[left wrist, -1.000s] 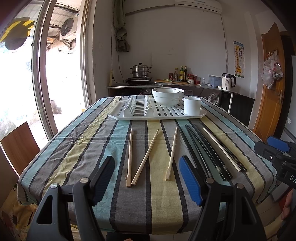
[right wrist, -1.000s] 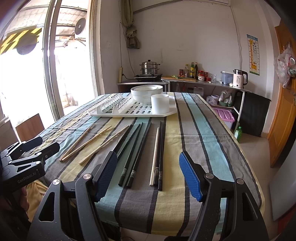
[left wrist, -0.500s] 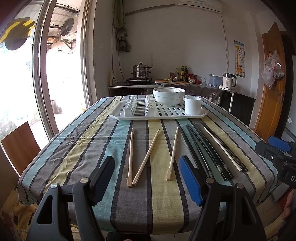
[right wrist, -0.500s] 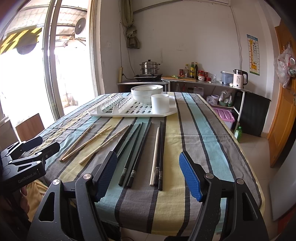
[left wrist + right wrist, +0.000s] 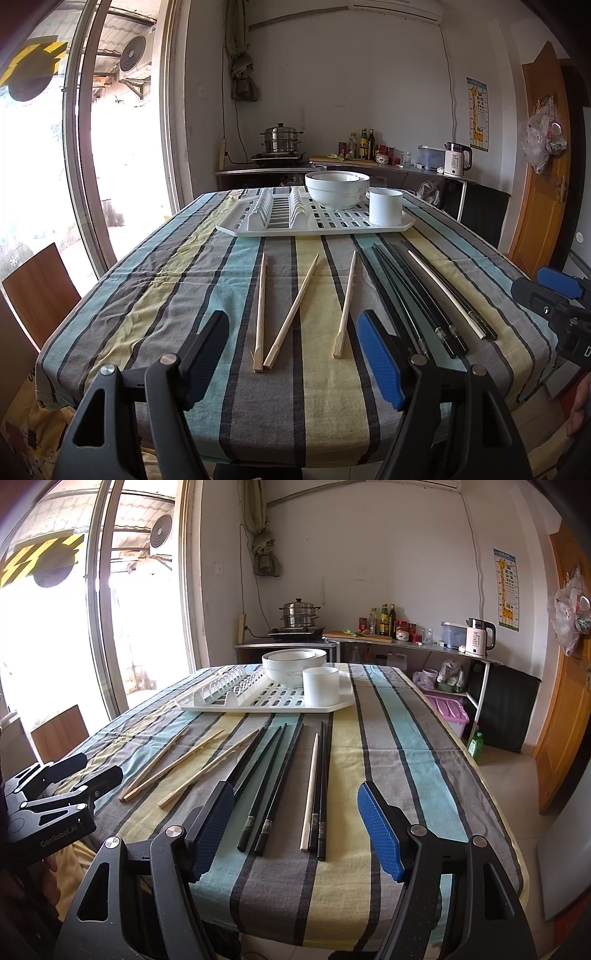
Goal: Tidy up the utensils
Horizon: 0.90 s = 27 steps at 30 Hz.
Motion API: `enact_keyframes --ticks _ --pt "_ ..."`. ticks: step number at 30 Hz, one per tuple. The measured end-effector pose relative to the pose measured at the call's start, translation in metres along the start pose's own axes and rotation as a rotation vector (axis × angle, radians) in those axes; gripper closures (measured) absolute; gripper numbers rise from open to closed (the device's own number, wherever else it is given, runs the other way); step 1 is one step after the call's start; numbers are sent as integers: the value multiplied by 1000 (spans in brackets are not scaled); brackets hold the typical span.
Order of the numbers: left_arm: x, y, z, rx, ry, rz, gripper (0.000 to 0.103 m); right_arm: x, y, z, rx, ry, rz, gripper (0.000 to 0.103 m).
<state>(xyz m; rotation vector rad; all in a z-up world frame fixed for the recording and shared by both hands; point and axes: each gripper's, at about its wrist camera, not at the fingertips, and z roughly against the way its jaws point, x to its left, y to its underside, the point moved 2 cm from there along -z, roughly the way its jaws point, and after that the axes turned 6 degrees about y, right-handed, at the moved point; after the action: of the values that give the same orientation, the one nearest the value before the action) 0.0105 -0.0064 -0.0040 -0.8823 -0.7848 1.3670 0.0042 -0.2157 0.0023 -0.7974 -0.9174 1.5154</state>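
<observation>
Three wooden chopsticks (image 5: 290, 304) (image 5: 173, 764) lie lengthwise on the striped tablecloth. To their right lie several black chopsticks (image 5: 413, 295) (image 5: 271, 771) and one white chopstick (image 5: 443, 293) (image 5: 310, 790). A white drying rack (image 5: 314, 225) (image 5: 266, 701) at the far end carries stacked white bowls (image 5: 338, 188) (image 5: 293, 664) and a white cup (image 5: 385, 206) (image 5: 320, 685). My left gripper (image 5: 293, 356) hovers open over the table's near edge, in front of the wooden chopsticks. My right gripper (image 5: 295, 838) hovers open in front of the black ones. Both hold nothing.
A wooden chair (image 5: 38, 284) stands at the table's left beside a glass door. A counter (image 5: 369, 162) with a steamer pot, bottles and a kettle runs along the back wall. An orange door (image 5: 539, 166) is on the right. The table's right side (image 5: 413, 760) is bare cloth.
The left wrist view has shifted very slightly; chopsticks, rack and the right gripper look unmoved.
</observation>
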Motion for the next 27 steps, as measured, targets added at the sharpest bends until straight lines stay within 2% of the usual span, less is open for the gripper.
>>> enact_keyframes --ticks 10,15,22,27 --pt "5 -4 -15 38 11 -1 29 -2 -4 -12 16 12 9 33" --pt "10 -10 -36 101 44 -1 29 -1 -12 -26 32 1 30 33" --pt "16 -27 -66 158 83 -21 38 -7 -29 -58 87 -23 34 34" --pt "18 -40 -90 204 109 -42 51 -13 -40 -87 144 -28 37 47"
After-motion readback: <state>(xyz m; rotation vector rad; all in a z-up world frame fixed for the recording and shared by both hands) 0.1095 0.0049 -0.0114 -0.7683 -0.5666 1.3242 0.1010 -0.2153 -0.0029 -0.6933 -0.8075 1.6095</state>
